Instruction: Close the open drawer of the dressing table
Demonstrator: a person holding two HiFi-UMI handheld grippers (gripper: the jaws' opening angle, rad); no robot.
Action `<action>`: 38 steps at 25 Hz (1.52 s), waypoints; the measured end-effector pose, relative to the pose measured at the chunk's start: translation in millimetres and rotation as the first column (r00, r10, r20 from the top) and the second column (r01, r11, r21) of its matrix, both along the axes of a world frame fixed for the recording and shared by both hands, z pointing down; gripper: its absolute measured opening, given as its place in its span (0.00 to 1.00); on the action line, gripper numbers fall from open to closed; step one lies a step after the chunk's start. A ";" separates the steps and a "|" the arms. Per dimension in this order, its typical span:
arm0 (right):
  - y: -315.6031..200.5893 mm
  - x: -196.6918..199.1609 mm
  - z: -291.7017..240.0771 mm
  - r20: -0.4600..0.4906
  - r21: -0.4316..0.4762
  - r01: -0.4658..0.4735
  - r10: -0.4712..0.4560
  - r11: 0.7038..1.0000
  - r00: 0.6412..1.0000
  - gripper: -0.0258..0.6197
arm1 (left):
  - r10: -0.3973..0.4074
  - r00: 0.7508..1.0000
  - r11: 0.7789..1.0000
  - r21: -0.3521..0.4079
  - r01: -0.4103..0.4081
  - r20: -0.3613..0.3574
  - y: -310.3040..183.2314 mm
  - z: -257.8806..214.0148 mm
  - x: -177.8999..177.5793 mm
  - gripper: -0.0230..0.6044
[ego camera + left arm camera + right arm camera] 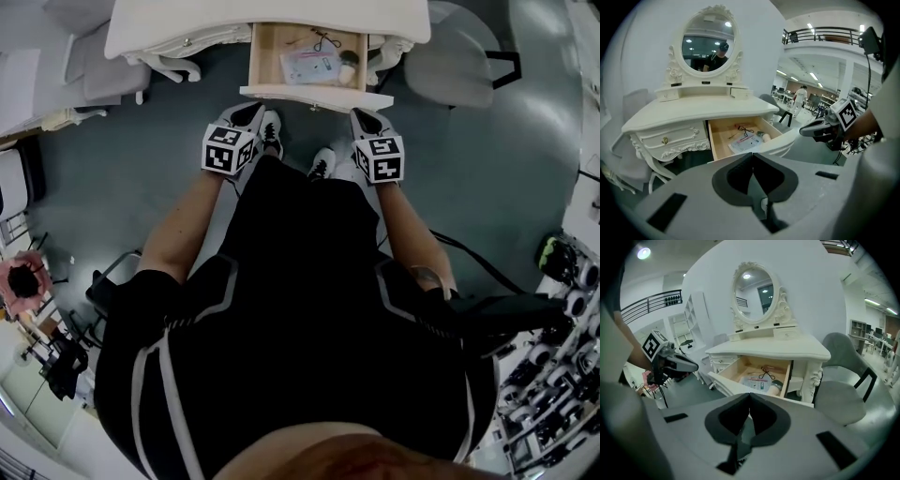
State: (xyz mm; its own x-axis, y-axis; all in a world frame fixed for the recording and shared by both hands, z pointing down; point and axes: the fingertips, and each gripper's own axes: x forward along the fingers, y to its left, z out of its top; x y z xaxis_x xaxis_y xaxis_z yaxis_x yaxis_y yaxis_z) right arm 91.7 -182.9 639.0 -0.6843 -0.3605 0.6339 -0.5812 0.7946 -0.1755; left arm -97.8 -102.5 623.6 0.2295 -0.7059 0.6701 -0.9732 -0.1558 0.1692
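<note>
Approach phase, before any contact. The drawer [314,94] stands pulled well out of the dressing table [187,23], with its front panel toward the person. It holds a flat packet [309,66], a black looped item [326,40] and a small round object [349,61].

The left gripper [246,114] and the right gripper [367,120] hover side by side near the drawer front, one toward each end, touching nothing. Each gripper view shows the two pads pressed together at the tip with nothing between them, so both grippers are empty. As no jaw meets the panel, the closing push appears not yet begun.

Judged next move: bring one or both closed tips flat against the front panel, either near its middle or evenly at both ends. Then push straight toward the table along the drawer's run. No grasp seems needed. A push at one end only could skew the drawer in its opening, and a jolt might shift the loose contents. To the right of the table, the chair [450,70] lies off the path of the push.
</note>
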 end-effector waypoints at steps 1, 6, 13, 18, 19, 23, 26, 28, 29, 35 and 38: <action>1.4 -0.4 5.8 -0.013 -0.007 0.005 -0.005 1.000 1.000 0.05 | 0.003 1.000 1.000 -0.007 -0.003 -0.005 -0.4 6.0 1.7 0.04; 11.4 -1.9 34.3 -0.081 -0.053 0.022 -0.026 0.998 0.996 0.05 | 0.021 0.999 0.999 -0.041 -0.022 -0.025 -1.8 31.7 2.9 0.04; 13.7 -1.8 67.0 -0.149 -0.105 -0.003 -0.013 0.994 0.989 0.05 | -0.030 0.999 0.995 -0.092 0.029 -0.018 -8.7 60.9 -5.0 0.04; 9.6 -1.8 80.3 -0.177 -0.116 -0.051 0.030 0.992 0.984 0.05 | -0.026 0.999 0.994 -0.107 0.023 -0.028 -15.1 71.7 -5.9 0.04; 9.1 -1.2 83.0 -0.185 -0.121 -0.062 0.039 0.991 0.982 0.05 | -0.031 0.999 0.994 -0.109 0.028 -0.030 -16.6 72.7 -6.5 0.04; 6.9 -0.6 89.3 -0.198 -0.133 -0.101 0.073 0.986 0.977 0.05 | -0.026 0.999 0.993 -0.112 0.022 -0.031 -23.1 76.3 -9.8 0.04; 7.8 -3.3 93.4 -0.206 -0.138 -0.111 0.081 0.984 0.975 0.05 | -0.030 0.999 0.993 -0.118 0.027 -0.025 -25.5 80.0 -15.1 0.04; 6.7 -3.8 93.8 -0.201 -0.147 -0.136 0.105 0.980 0.974 0.05 | -0.030 0.999 0.992 -0.122 0.027 -0.026 -26.8 80.9 -17.0 0.04; 5.0 -4.1 93.4 -0.199 -0.150 -0.149 0.118 0.977 0.973 0.05 | -0.028 0.999 0.992 -0.123 0.025 -0.028 -28.1 81.4 -17.4 0.04; -10.9 -11.3 92.4 -0.198 -0.149 -0.177 0.146 0.973 0.969 0.05 | -0.005 0.999 0.991 -0.132 0.001 -0.032 -42.3 86.5 -23.7 0.04; -17.6 -14.7 90.1 -0.198 -0.148 -0.193 0.162 0.970 0.967 0.05 | 0.016 0.999 0.991 -0.130 -0.020 -0.032 -48.5 86.2 -26.2 0.04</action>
